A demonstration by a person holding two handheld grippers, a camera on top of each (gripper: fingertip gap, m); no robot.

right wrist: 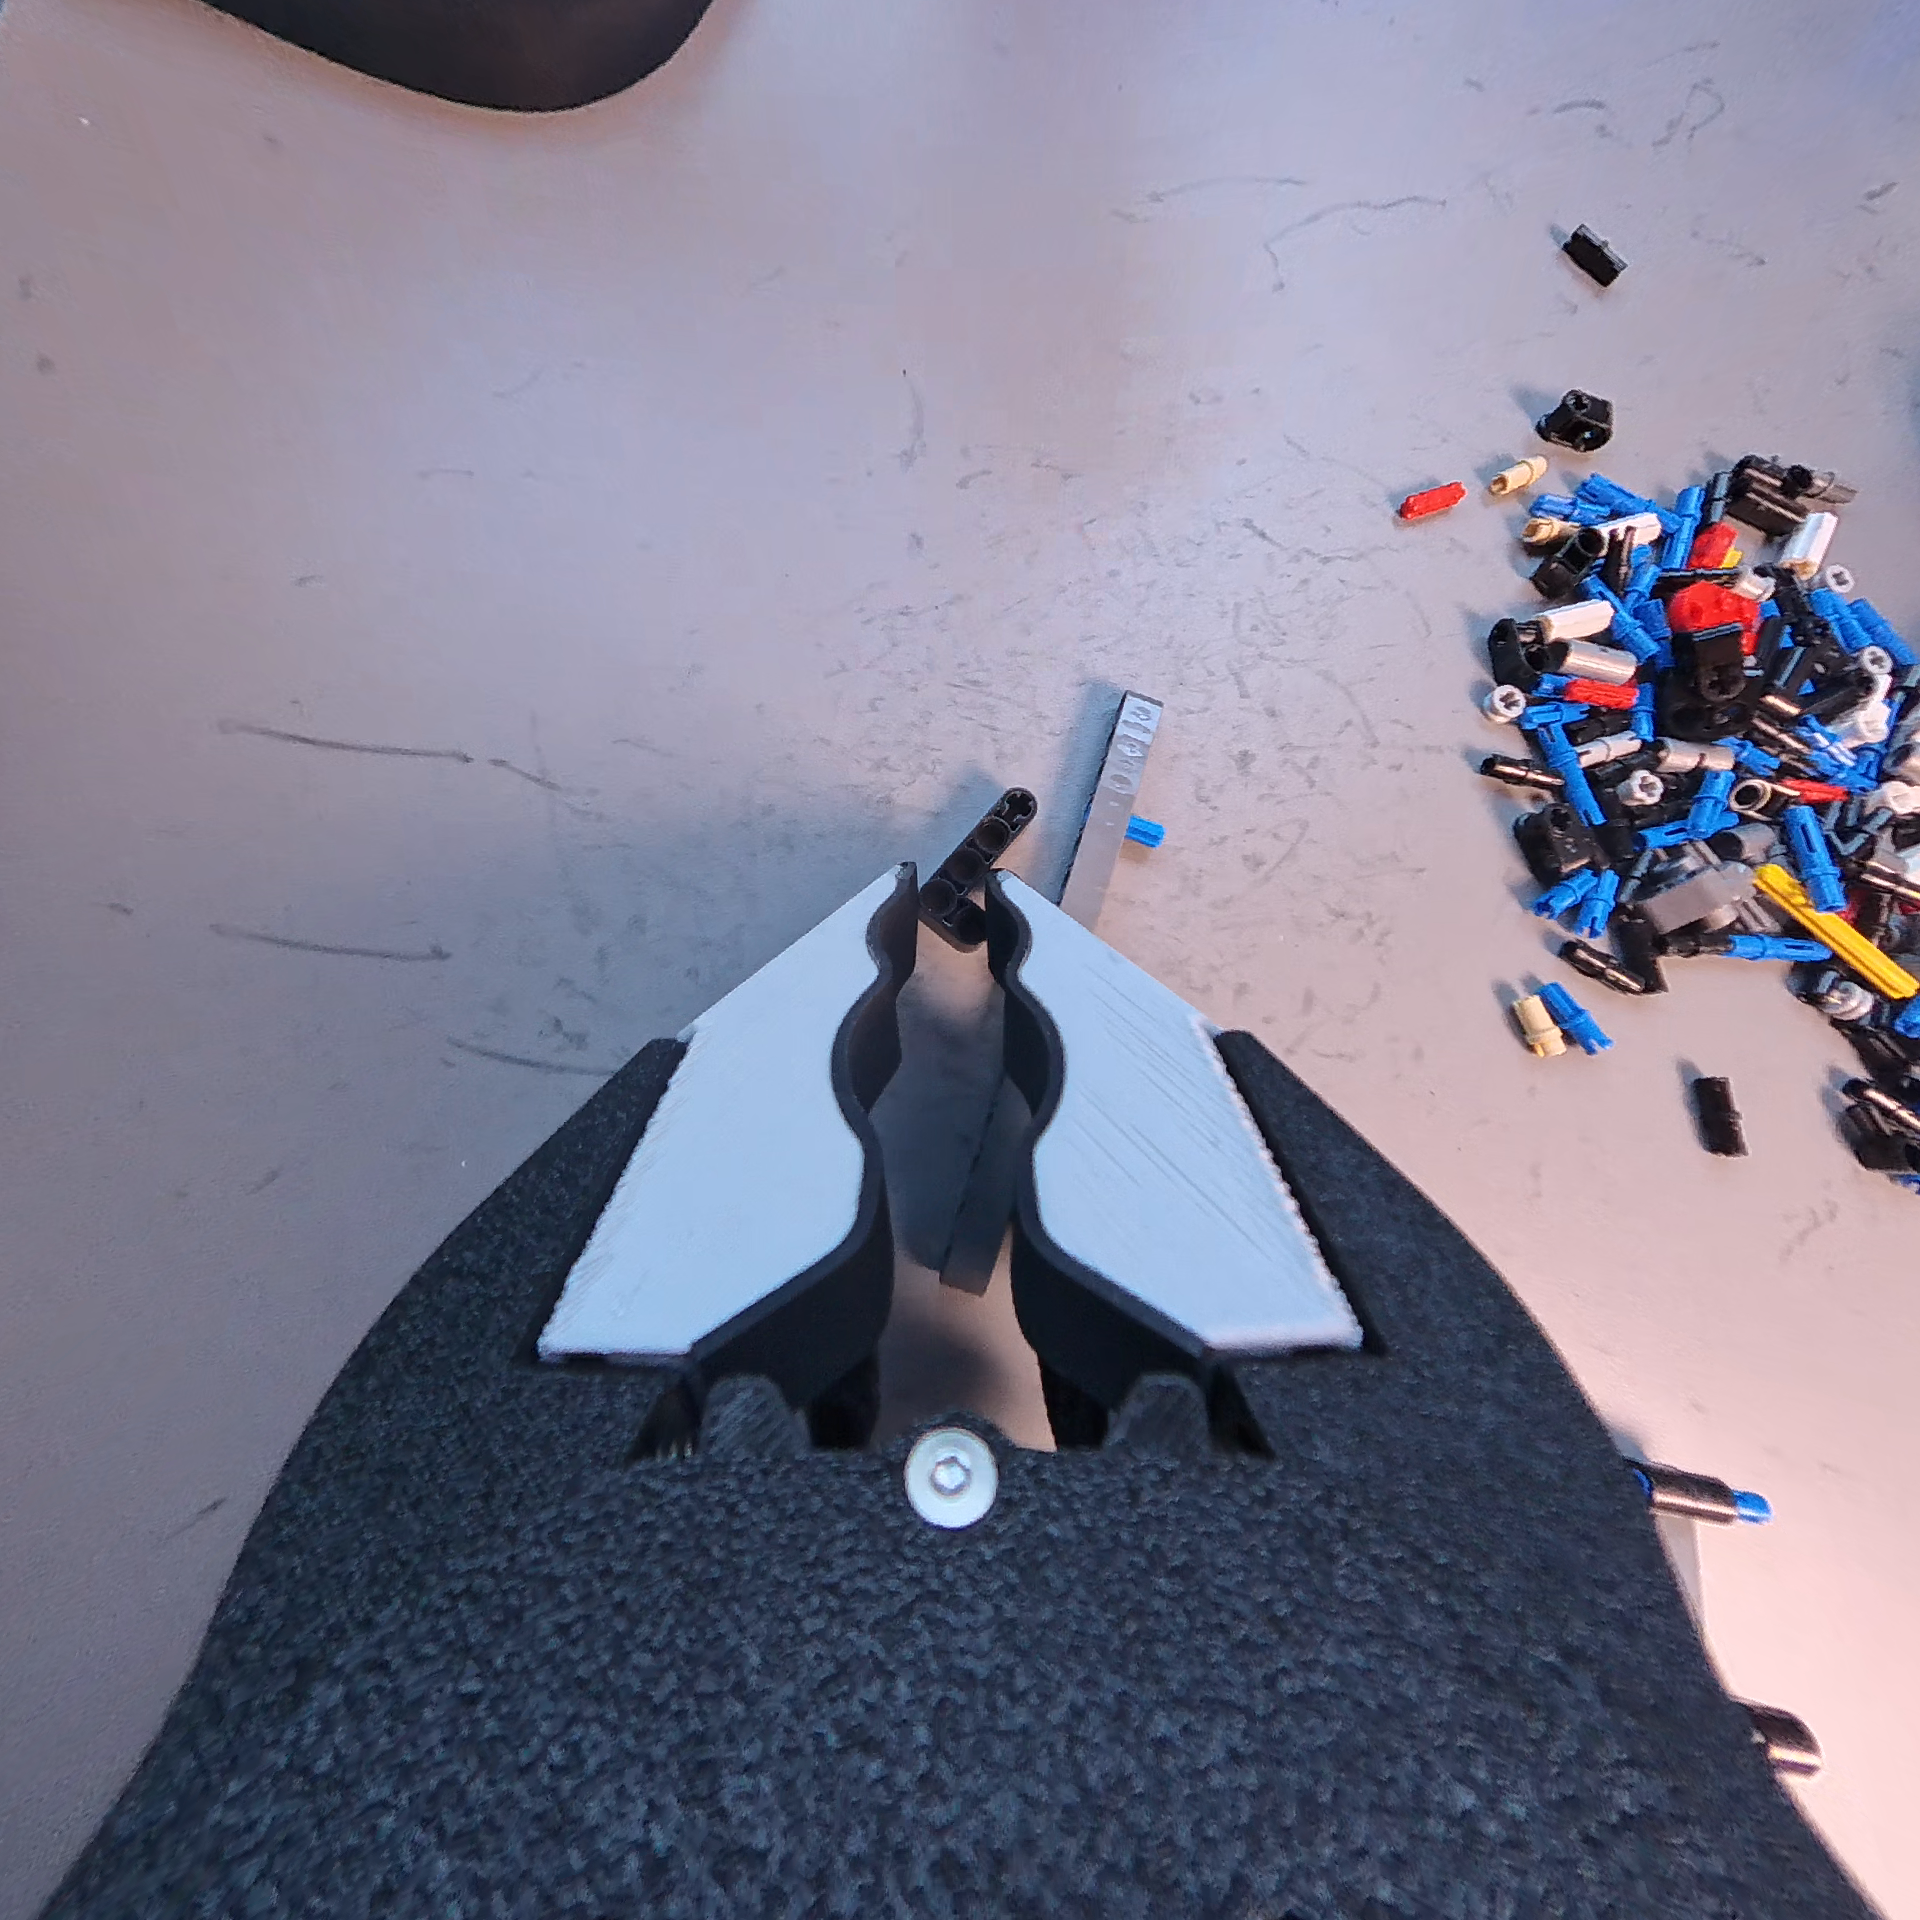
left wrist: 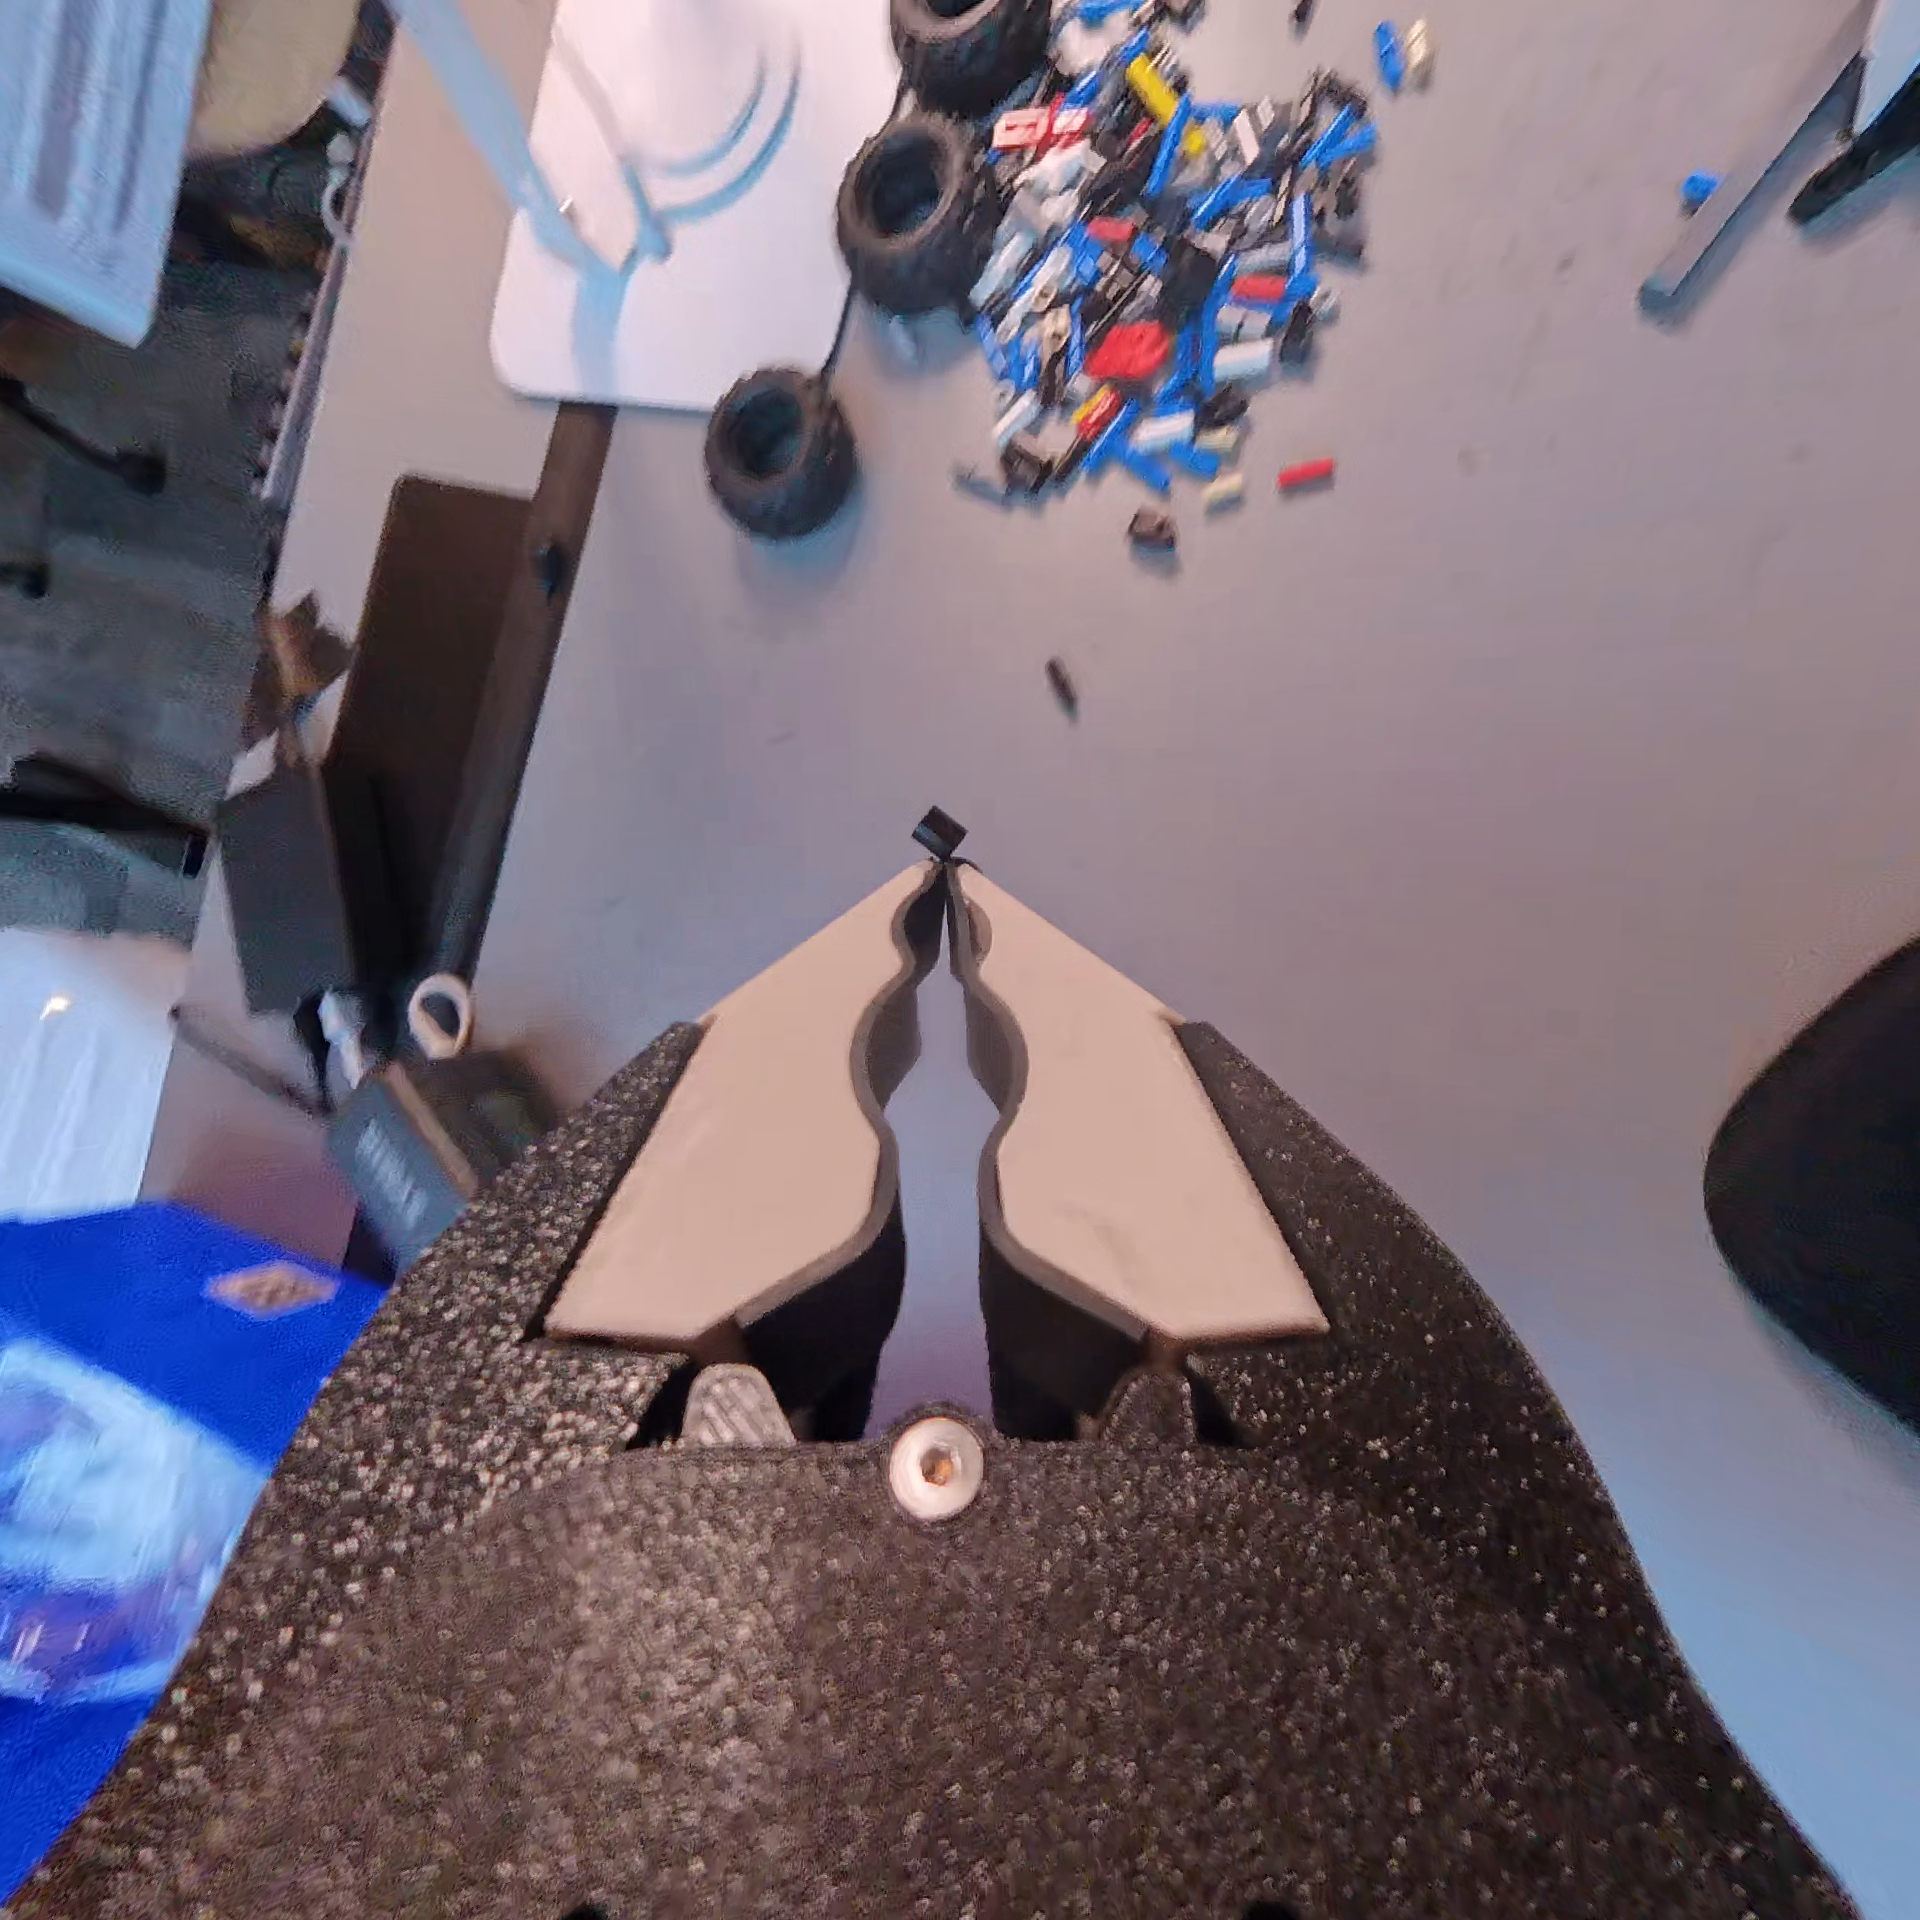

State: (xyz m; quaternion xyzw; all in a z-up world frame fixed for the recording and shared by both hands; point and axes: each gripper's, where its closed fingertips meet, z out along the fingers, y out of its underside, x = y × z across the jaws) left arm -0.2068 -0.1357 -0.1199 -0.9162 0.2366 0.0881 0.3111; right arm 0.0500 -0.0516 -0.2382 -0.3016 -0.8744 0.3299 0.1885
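Black pin (left wrist: 939,832): tiny, pinched at tips of left gripper (left wrist: 948,871), above table (left wrist: 1351,831)
Right gripper (right wrist: 951,883): clamped on black holed beam (right wrist: 971,871), grey bar (right wrist: 1114,800) beside
Brick pile (left wrist: 1164,270): far, w/ tyres (left wrist: 899,223)
Writing: blue box (left wrist: 125,1351) print too blurred

Left gripper (left wrist: 948,871): speckled black body, flat grey fingers (left wrist: 790,1101), silver screw (left wrist: 935,1467). It pinches a small black peg (left wrist: 939,833). Table (left wrist: 1351,831): pale grey, scuffed with dark marks. Pile of bricks (left wrist: 1164,270): mostly blue, with red, yellow, white and black pieces. Tyres (left wrist: 902,213): black, knobbly tread. Box (left wrist: 135,1340) at lower left: bright blue (print blurred).

Right gripper (right wrist: 951,883): same black body, fingers pale grey with fine diagonal ridging. Beam (right wrist: 975,868) between them: black, with round holes. Long bar (right wrist: 1110,810): grey.
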